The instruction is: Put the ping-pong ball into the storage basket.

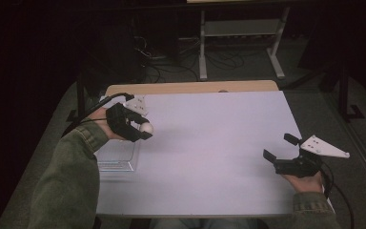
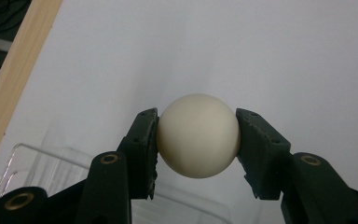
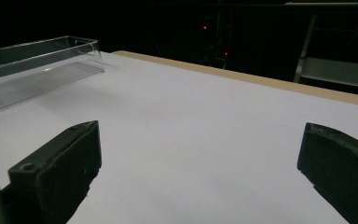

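Note:
A cream-white ball [image 2: 198, 136] is clamped between the two black jaws of my left gripper [image 2: 196, 140]. In the high view that gripper [image 1: 144, 130] hangs over the table's left side with the ball [image 1: 146, 127] at its tip, just above the right rim of a clear plastic tray [image 1: 119, 160]. My right gripper [image 1: 279, 148] rests near the table's right front, jaws spread wide and bare. In the right gripper view its gripper [image 3: 200, 163] looks across white table with nothing between the jaws.
The white table top [image 1: 209, 143] has a wooden strip [image 1: 190, 88] along its far edge. The clear tray [image 3: 37, 70] lies at the left. Beyond the table stand a white metal frame [image 1: 240, 38] and cables on a dark floor.

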{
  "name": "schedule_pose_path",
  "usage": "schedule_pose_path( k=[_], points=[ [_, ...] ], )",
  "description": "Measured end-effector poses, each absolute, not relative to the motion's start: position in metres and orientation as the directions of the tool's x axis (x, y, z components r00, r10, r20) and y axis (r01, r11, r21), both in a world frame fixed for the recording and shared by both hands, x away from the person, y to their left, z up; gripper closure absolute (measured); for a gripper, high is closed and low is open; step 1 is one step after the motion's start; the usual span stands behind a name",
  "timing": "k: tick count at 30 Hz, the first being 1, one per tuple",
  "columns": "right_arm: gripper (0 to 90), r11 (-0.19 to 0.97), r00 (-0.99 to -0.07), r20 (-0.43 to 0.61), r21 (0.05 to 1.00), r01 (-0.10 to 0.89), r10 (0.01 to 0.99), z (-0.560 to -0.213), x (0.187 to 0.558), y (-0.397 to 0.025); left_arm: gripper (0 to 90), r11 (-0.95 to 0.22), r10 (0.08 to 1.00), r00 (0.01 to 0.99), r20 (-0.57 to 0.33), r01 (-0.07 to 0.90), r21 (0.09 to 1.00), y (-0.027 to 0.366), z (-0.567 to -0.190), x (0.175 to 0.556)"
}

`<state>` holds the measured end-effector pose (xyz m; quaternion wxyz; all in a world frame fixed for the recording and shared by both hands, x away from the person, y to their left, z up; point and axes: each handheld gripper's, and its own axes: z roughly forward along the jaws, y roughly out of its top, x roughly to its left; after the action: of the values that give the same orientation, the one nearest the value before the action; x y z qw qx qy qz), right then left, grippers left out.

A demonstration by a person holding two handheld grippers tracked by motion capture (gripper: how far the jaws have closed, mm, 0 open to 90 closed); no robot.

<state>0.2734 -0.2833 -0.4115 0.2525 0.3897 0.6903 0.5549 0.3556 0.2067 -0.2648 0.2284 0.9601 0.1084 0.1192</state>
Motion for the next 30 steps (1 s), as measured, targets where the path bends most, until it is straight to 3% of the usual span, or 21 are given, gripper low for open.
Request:
schedule_pose_path(
  k=[30],
  points=[
    [0.0, 0.086, -0.571, 0.081, 0.962, 0.26, 0.817, -0.412, 0.274, -0.282, 51.2, -0.923, 0.27, 0.946, 0.178, 0.201, 0.328, 0.236, -0.253, 0.353]
  ],
)
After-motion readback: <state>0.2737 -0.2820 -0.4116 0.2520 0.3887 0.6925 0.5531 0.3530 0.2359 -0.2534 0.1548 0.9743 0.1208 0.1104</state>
